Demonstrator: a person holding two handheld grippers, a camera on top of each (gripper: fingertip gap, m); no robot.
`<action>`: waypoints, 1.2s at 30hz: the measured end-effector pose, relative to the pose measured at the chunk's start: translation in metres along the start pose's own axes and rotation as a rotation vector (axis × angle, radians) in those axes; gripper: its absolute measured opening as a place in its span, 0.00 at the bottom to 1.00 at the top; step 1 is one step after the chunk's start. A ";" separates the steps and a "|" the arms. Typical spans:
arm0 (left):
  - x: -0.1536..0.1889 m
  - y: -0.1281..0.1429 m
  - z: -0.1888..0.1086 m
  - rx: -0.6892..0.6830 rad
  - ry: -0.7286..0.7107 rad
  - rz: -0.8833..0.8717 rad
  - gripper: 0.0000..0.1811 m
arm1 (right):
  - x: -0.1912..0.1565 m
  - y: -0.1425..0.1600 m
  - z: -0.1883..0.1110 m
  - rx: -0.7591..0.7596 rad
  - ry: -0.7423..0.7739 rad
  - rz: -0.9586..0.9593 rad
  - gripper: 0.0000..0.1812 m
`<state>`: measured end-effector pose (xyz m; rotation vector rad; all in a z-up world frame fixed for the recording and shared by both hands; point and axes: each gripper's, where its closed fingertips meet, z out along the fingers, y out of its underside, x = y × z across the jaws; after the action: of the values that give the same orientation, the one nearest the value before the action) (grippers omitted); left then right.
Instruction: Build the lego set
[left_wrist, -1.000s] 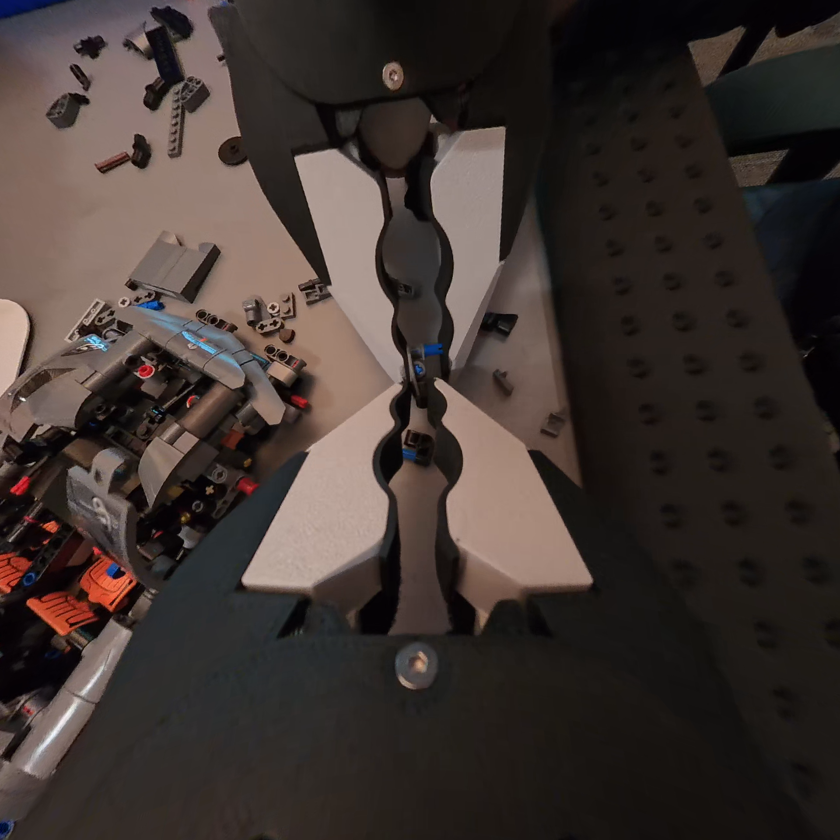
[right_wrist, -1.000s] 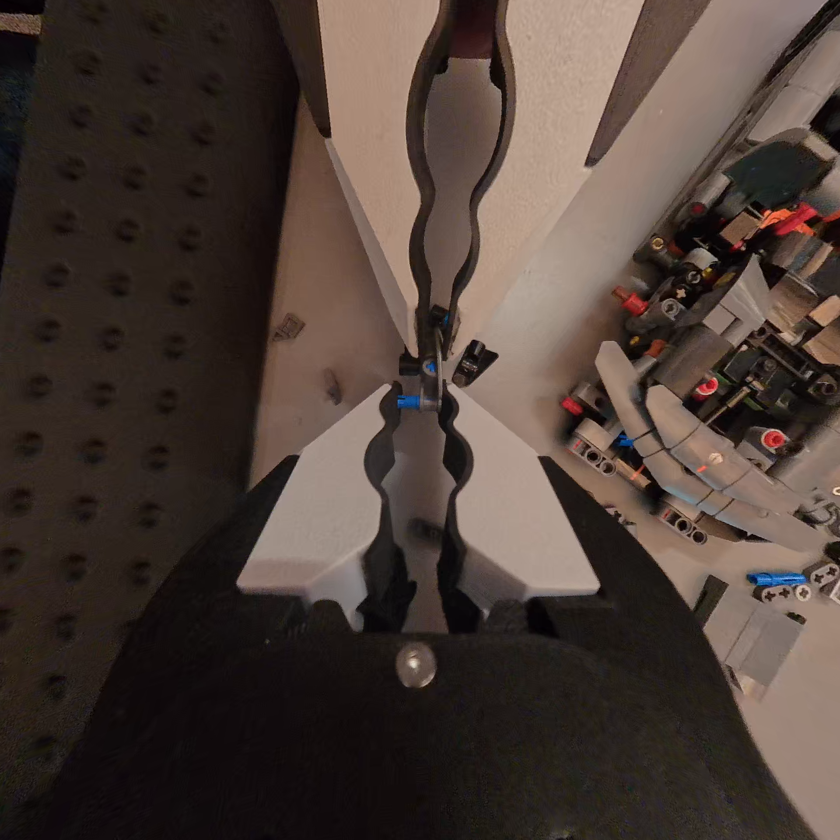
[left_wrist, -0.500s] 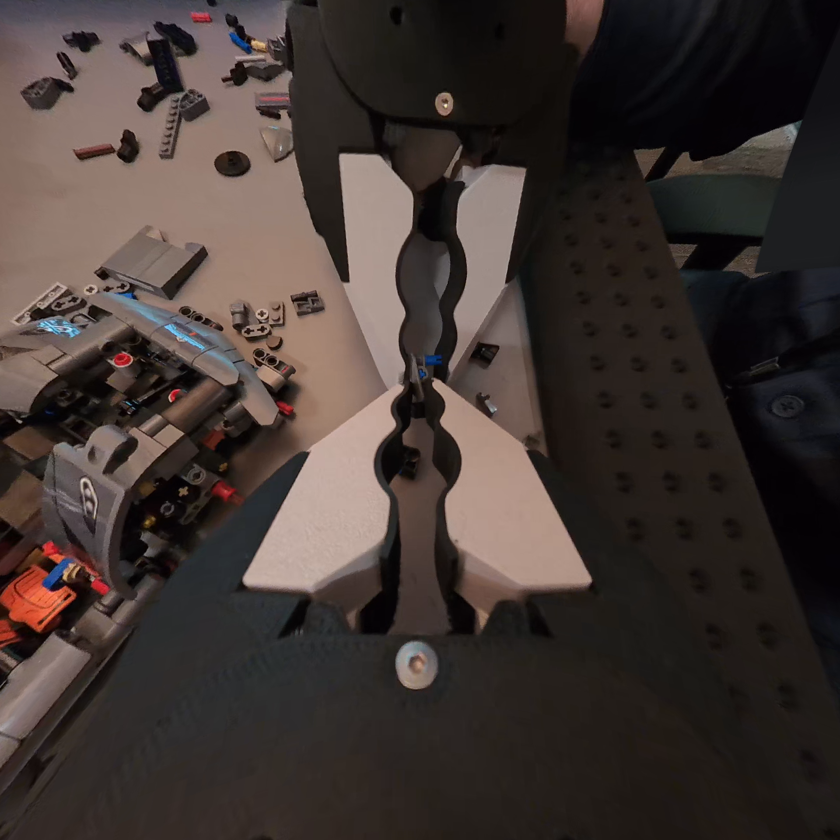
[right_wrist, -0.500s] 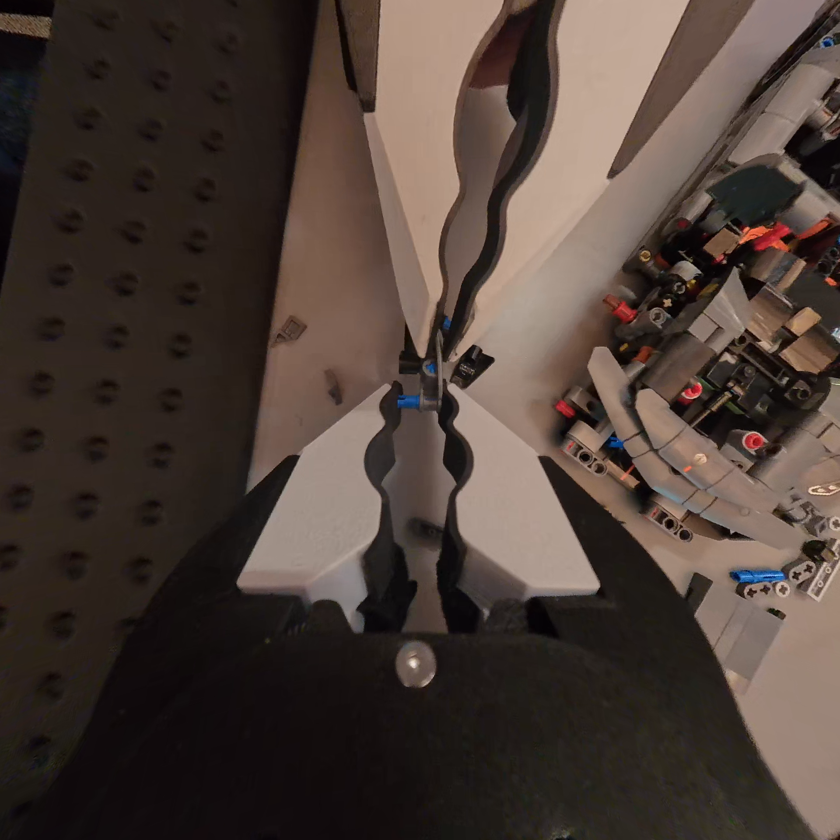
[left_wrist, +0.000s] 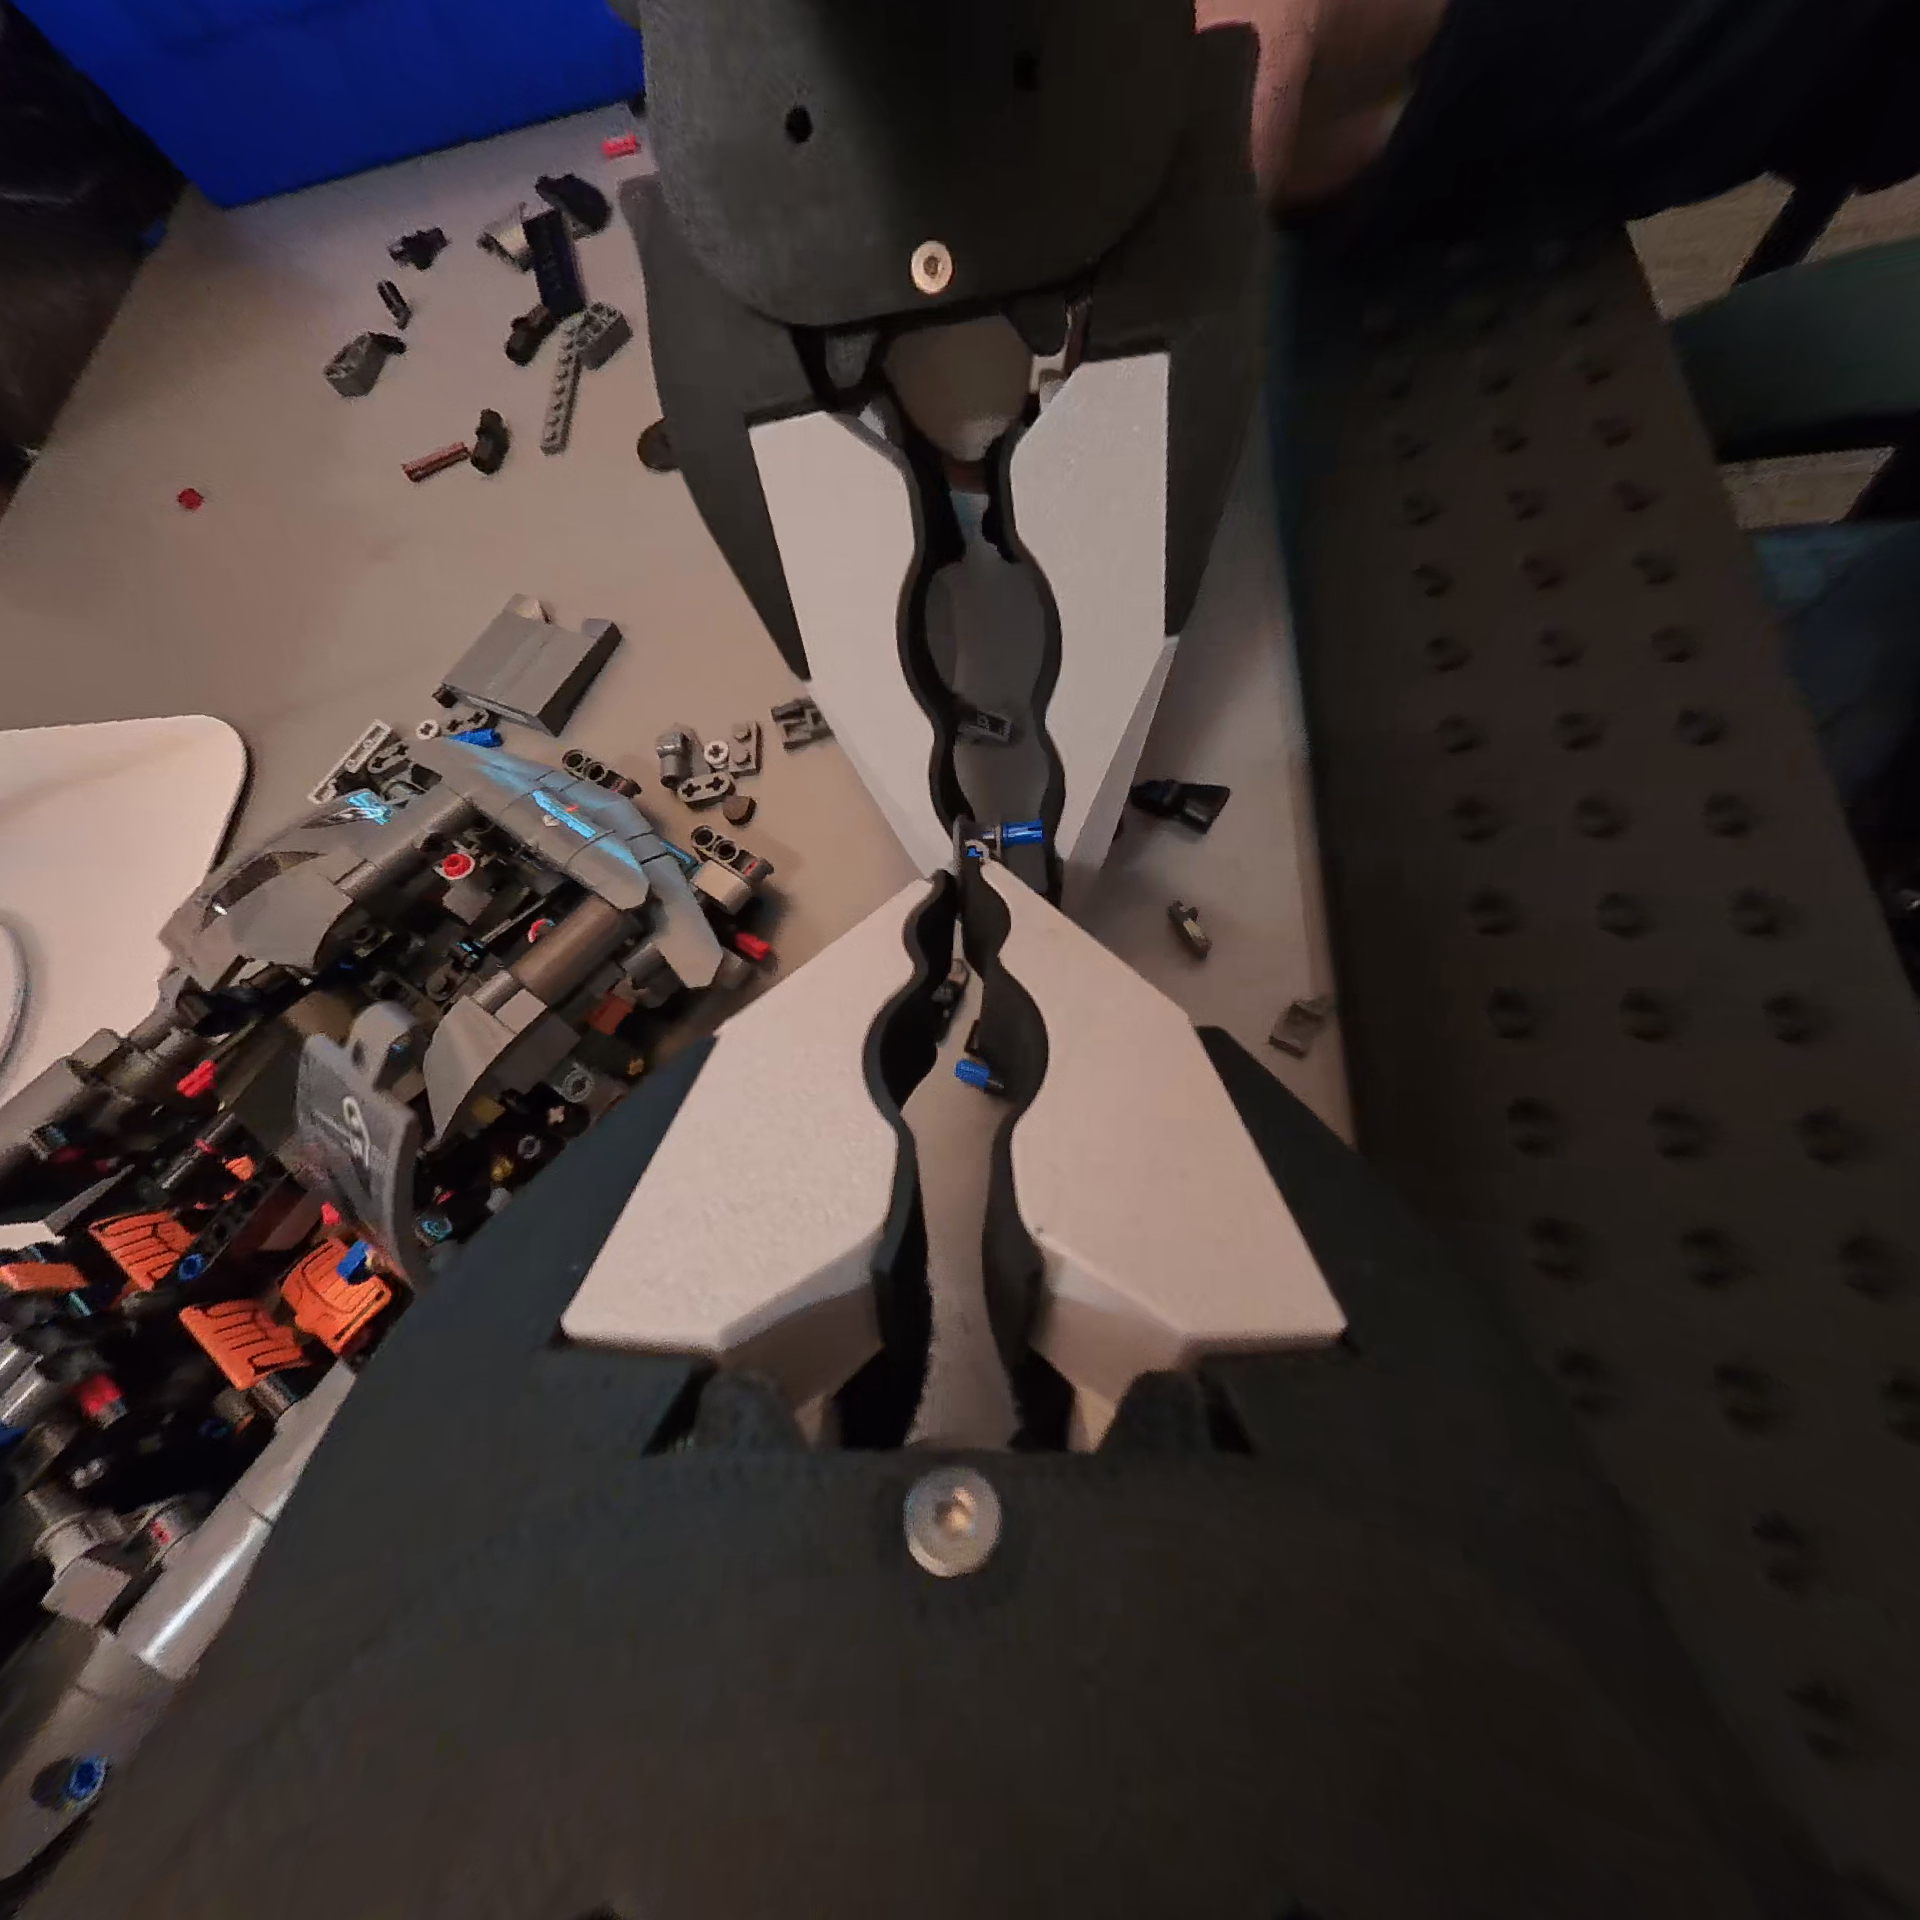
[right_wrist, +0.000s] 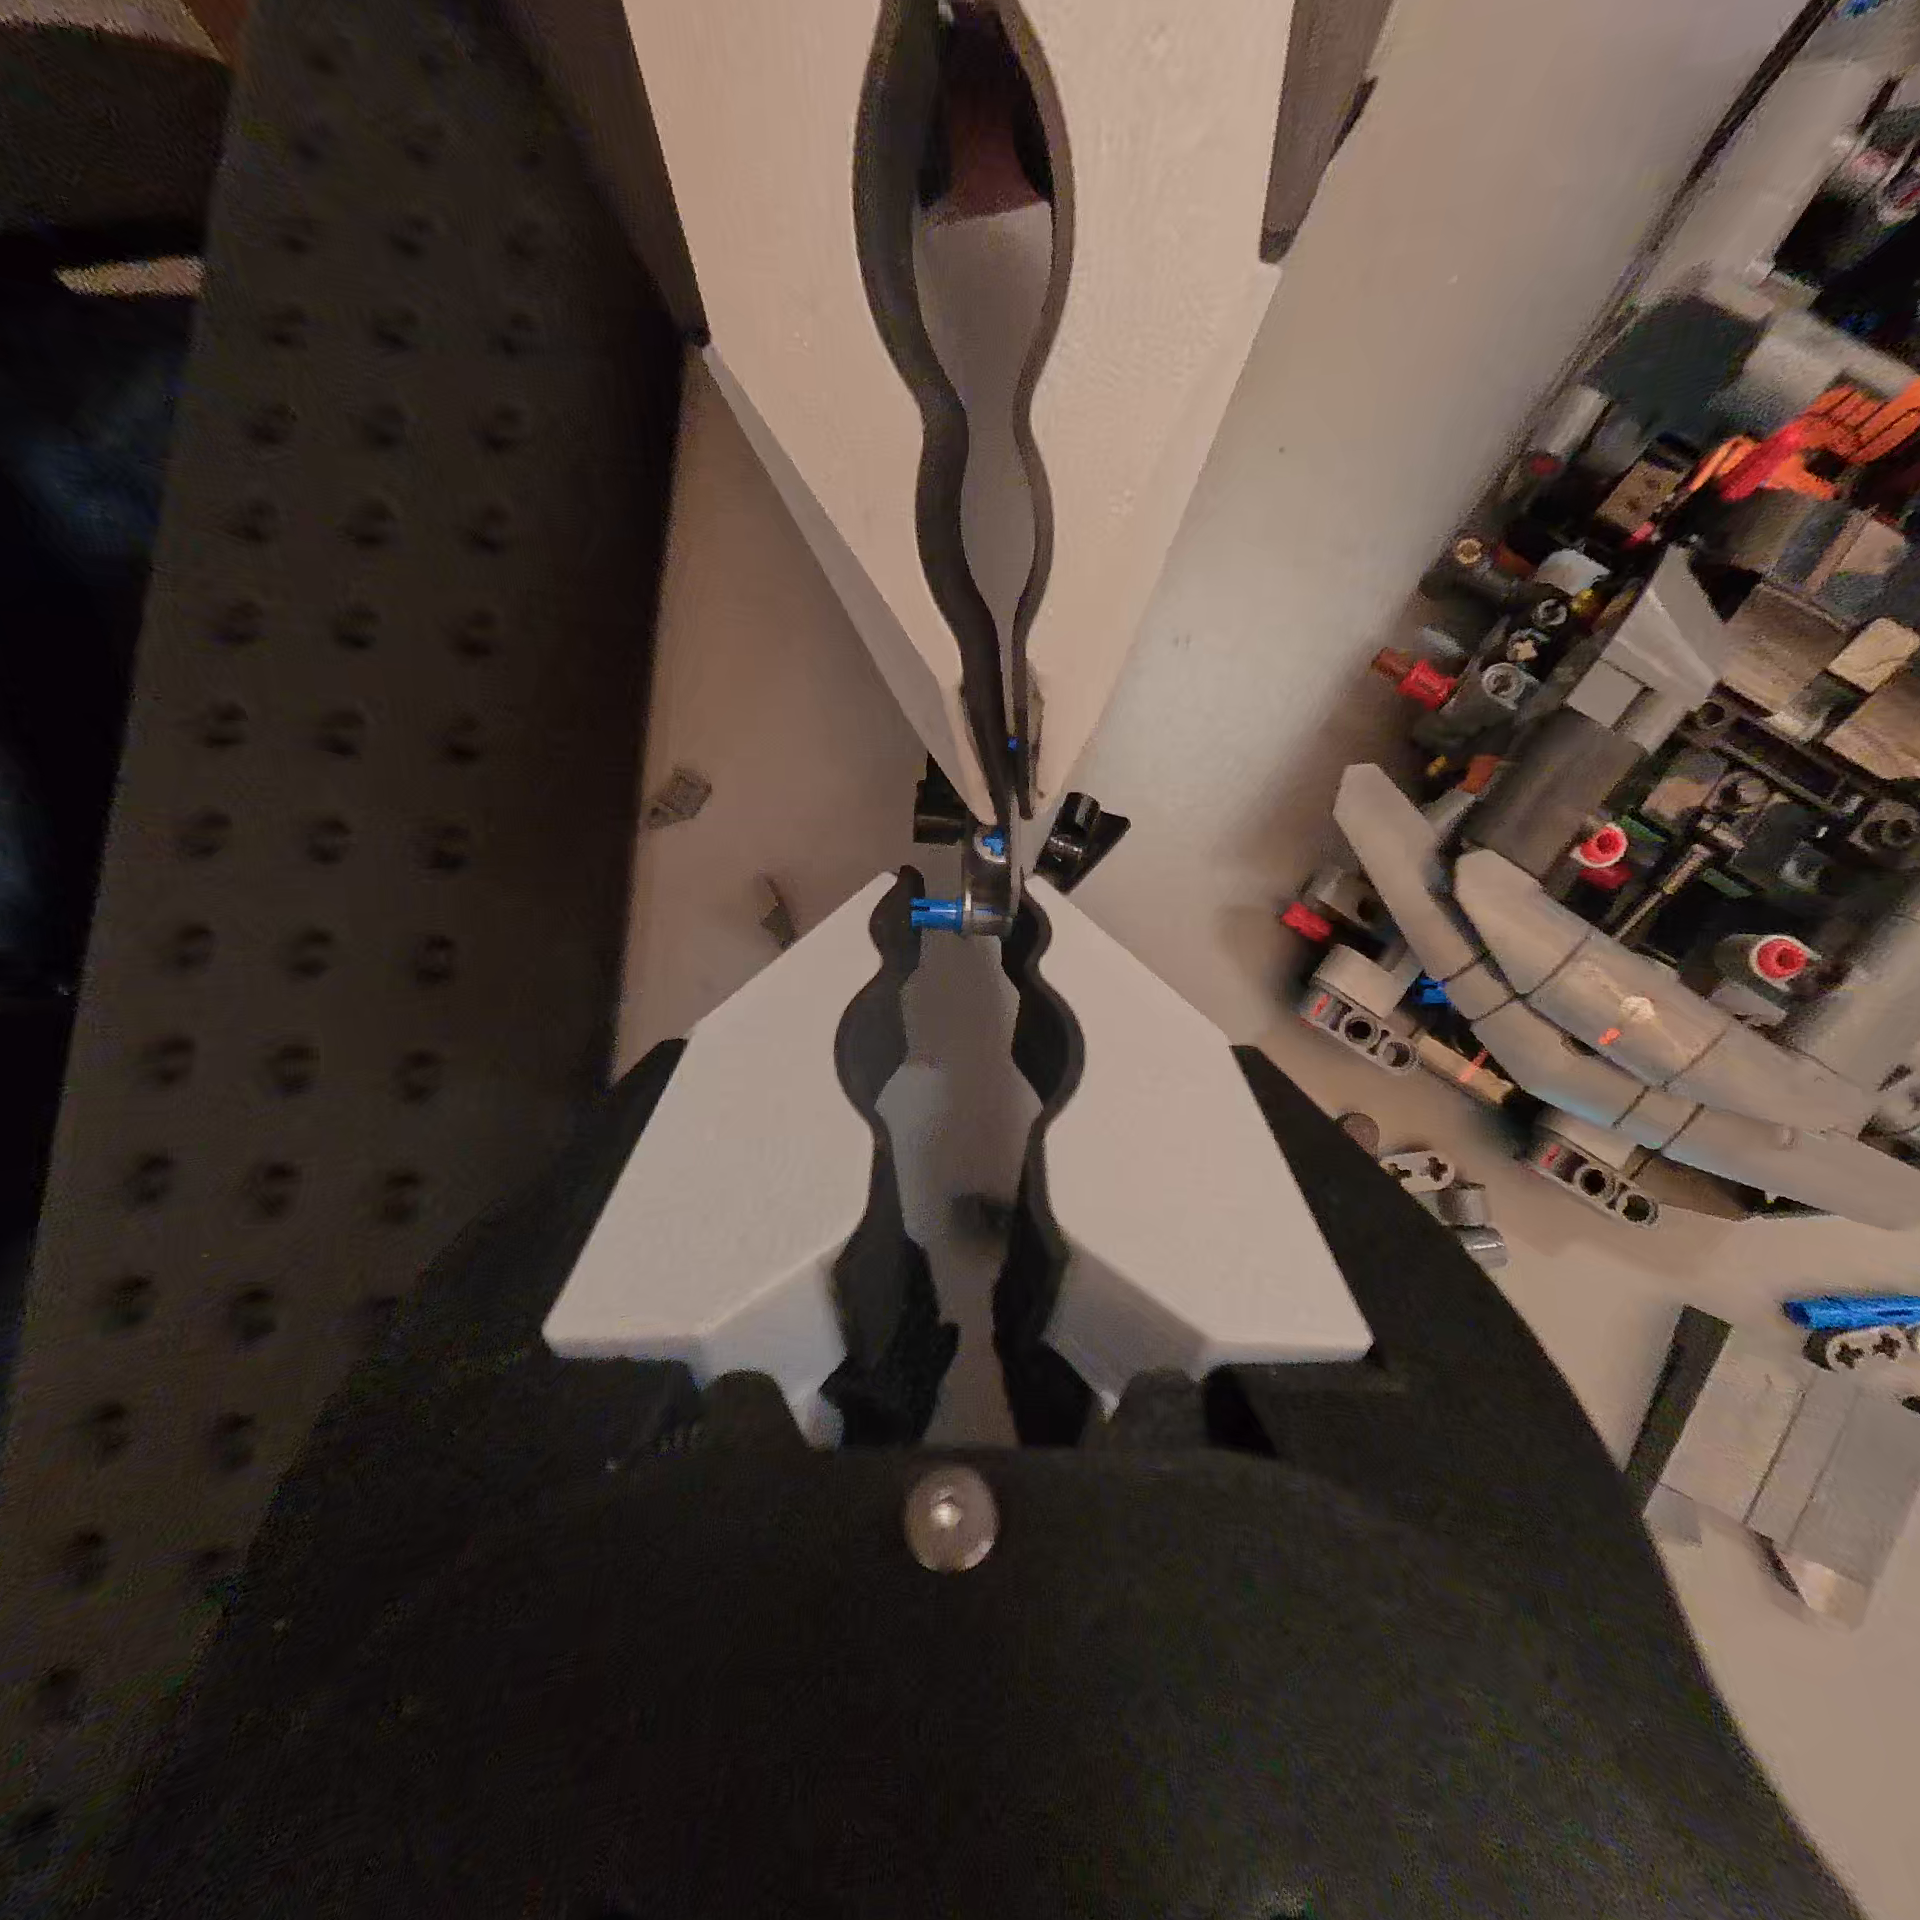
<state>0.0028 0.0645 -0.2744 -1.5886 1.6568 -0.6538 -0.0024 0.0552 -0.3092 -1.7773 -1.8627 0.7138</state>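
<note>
Lego car, grey with orange bits inside, sits half-built on the left of the pale grey table in the left wrist view, long axis running from lower left up toward the middle; can't tell which end is the nose. Loose pieces are scattered further back, a blue bin stands at the far edge, and a dark perforated panel runs along the right. Dead centre, the left gripper and right gripper meet tip to tip over the table, both pinched on a small grey connector with blue pins poking out sideways. In the right wrist view the car sits on the right. Compared to half a second ago, the right gripper swung back in line with the left one, and the left camera shifted so the bin shows.
</note>
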 end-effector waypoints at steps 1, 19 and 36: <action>-0.001 -0.001 0.000 -0.003 -0.015 0.009 0.00 | 0.000 0.000 0.000 0.006 -0.002 0.005 0.08; -0.003 -0.004 -0.001 0.013 -0.056 -0.034 0.00 | 0.002 -0.002 0.001 0.012 0.039 0.020 0.07; -0.019 -0.007 -0.010 0.121 0.013 -0.225 0.00 | -0.003 0.009 0.010 -0.031 -0.012 0.012 0.08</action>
<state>-0.0020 0.0816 -0.2596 -1.6988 1.4306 -0.8650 -0.0015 0.0516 -0.3222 -1.8089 -1.8828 0.7052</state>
